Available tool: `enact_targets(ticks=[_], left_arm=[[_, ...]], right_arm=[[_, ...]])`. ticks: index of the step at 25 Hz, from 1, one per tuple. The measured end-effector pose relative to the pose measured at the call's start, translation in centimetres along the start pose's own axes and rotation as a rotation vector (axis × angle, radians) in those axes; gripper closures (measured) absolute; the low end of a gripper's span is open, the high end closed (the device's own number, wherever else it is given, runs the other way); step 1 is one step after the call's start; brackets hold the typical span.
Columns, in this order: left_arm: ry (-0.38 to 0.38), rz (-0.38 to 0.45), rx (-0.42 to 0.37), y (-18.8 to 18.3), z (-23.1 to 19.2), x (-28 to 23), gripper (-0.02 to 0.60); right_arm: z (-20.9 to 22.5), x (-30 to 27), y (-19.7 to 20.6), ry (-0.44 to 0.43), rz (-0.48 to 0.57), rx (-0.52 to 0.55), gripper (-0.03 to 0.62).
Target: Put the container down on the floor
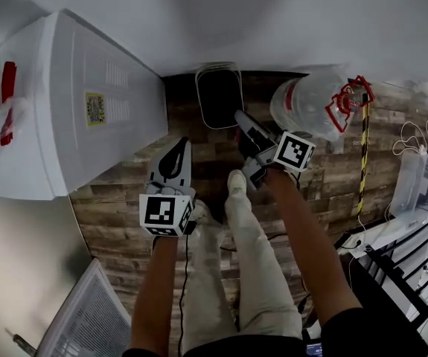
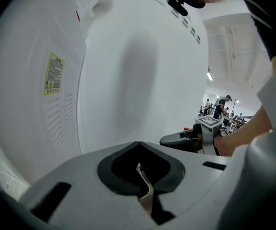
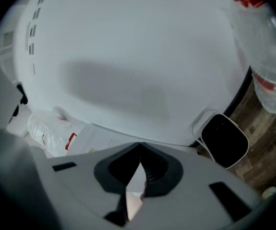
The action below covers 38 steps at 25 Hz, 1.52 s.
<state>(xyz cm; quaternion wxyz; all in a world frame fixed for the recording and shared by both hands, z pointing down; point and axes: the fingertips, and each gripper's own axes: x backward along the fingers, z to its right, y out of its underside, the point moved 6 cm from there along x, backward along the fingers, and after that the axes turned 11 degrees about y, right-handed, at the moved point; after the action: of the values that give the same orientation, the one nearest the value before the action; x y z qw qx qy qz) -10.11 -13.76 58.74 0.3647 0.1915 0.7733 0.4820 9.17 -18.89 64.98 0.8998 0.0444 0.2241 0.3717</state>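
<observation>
Flooring (image 1: 124, 222) of wood planks meets a white wall at twelve o'clock. The black, white-rimmed container (image 1: 219, 95) stands there, with a white appliance (image 1: 80, 103) at nine and a clear water jug (image 1: 310, 106) at two. Only the left gripper view shows distant people (image 2: 219, 107). Both forearms reach forward. The left gripper (image 1: 179, 146) and right gripper (image 1: 240, 116) have their jaws pressed together, empty.

A: Where does the bin (image 1: 219, 95) stand?

B: It stands on the floor (image 1: 124, 214), against the wall (image 1: 273, 21). The tall appliance (image 1: 72, 110) is at its left, the big water bottle (image 1: 310, 106) at its right.

A: And further to the right?

B: A striped pole (image 1: 363, 155) is just beside the bottle, then comes a plastic box (image 1: 411, 181), and a wire rack (image 1: 414, 251) nearer to the person.

A: What is before the bin?

B: The person's shoe (image 1: 236, 181), on the floor.
</observation>
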Motion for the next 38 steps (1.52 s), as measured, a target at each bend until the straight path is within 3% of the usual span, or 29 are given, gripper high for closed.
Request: enact_targets(ticks=[8, 17, 29, 33, 38], left_arm=[[-0.009, 0.027, 0.026, -2.4, 2.6, 4.3, 0.563], [0.026, 0.083, 0.014, -7.7, 5.5, 7.9, 0.563], [0.111, 0.084, -0.070, -15.6, 10.8, 15.8, 0.563], [0.134, 0.112, -0.093, -18.5, 11.6, 17.1, 0.563], [0.217, 0.136, -0.106, -21.2, 13.3, 19.1, 0.563]], right_arm=[[-6.2, 5.0, 1.4, -0.006, 0.010, 0.060, 0.565], [-13.3, 10.6, 2.9, -0.018, -0.001, 0.158, 0.565], [-23.5, 18.9, 5.0, -0.038, 0.030, 0.233, 0.565], [-26.8, 19.8, 4.9, -0.071, 0.029, 0.298, 0.565], [-31.0, 20.8, 4.9, -0.075, 0.025, 0.438, 0.565]])
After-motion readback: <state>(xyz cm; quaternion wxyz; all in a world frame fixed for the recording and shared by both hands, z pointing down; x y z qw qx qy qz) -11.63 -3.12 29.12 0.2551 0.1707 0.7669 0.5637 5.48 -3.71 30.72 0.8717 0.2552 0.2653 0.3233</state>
